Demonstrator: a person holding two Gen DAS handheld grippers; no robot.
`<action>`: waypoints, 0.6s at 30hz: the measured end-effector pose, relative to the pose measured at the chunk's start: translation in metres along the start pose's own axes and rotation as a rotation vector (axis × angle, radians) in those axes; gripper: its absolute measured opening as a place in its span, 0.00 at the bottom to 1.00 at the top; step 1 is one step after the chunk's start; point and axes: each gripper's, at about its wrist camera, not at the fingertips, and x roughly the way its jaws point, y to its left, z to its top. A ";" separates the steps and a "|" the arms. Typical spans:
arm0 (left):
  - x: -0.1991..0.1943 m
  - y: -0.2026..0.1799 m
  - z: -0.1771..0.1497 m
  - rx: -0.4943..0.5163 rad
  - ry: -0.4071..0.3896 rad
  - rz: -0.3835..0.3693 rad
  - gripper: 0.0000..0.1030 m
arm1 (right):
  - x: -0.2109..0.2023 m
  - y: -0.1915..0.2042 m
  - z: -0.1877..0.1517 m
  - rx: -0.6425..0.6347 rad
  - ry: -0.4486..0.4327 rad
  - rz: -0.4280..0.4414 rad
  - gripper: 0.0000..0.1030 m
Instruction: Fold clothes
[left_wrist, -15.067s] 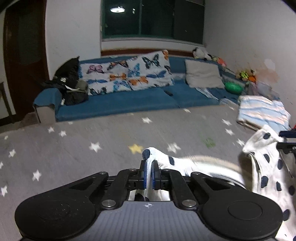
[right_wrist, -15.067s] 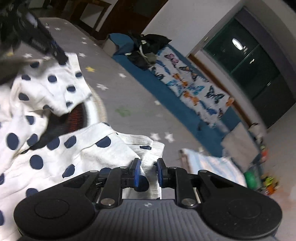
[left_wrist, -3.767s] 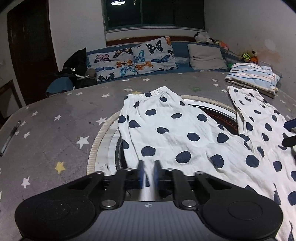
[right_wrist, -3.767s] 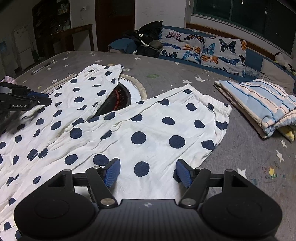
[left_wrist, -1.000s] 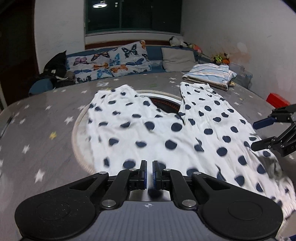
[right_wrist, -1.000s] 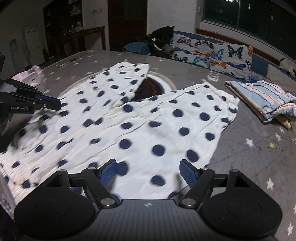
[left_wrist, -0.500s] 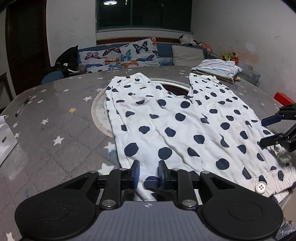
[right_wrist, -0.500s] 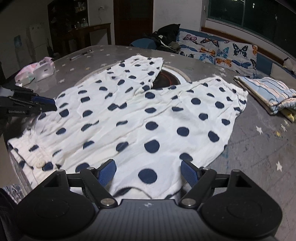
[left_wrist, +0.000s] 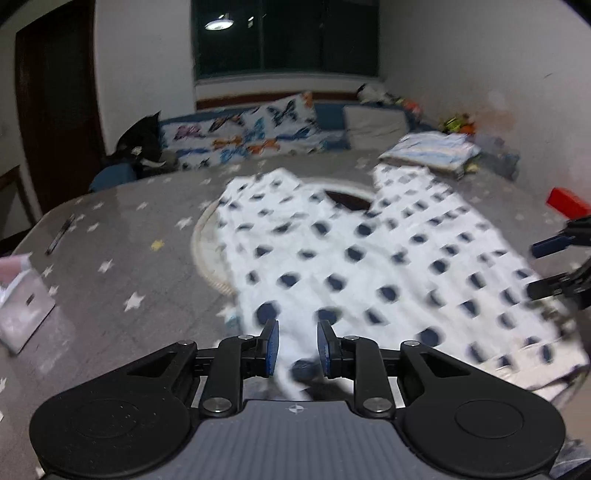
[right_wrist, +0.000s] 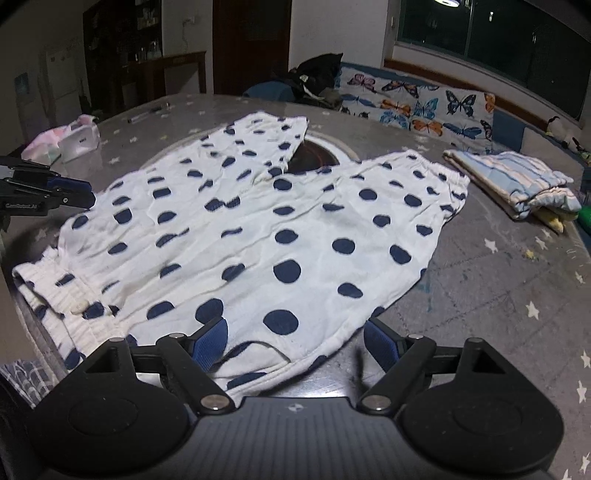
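White trousers with navy polka dots (right_wrist: 258, 229) lie spread flat on the grey star-patterned table (right_wrist: 498, 280), legs pointing away, waistband at the near edge. They also show, blurred, in the left wrist view (left_wrist: 351, 258). My left gripper (left_wrist: 297, 347) is open over the waistband's left corner, with a fold of cloth between its blue pads but not clamped. My right gripper (right_wrist: 295, 341) is wide open over the near right hem, holding nothing. The left gripper also shows at the left edge of the right wrist view (right_wrist: 55, 194).
A folded striped garment (right_wrist: 517, 181) lies at the far right of the table. A pink and white pack (right_wrist: 70, 138) and a pen (right_wrist: 147, 112) lie at the left. A round dark inset (right_wrist: 314, 157) sits under the trousers. A red box (left_wrist: 567, 203) is at the right edge.
My left gripper has opened wider and let go of the waistband corner, and its view is now blurred by motion. The trousers lie flat; the right gripper stays open.
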 end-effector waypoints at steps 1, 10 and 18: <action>-0.003 -0.005 0.002 0.008 -0.009 -0.022 0.25 | -0.001 0.001 0.001 -0.002 -0.004 0.001 0.80; 0.012 -0.024 -0.014 0.074 0.053 -0.054 0.25 | 0.003 0.006 -0.010 -0.002 0.013 -0.009 0.80; 0.010 -0.020 -0.019 0.070 0.067 -0.043 0.25 | -0.011 -0.002 -0.012 0.035 -0.023 -0.021 0.80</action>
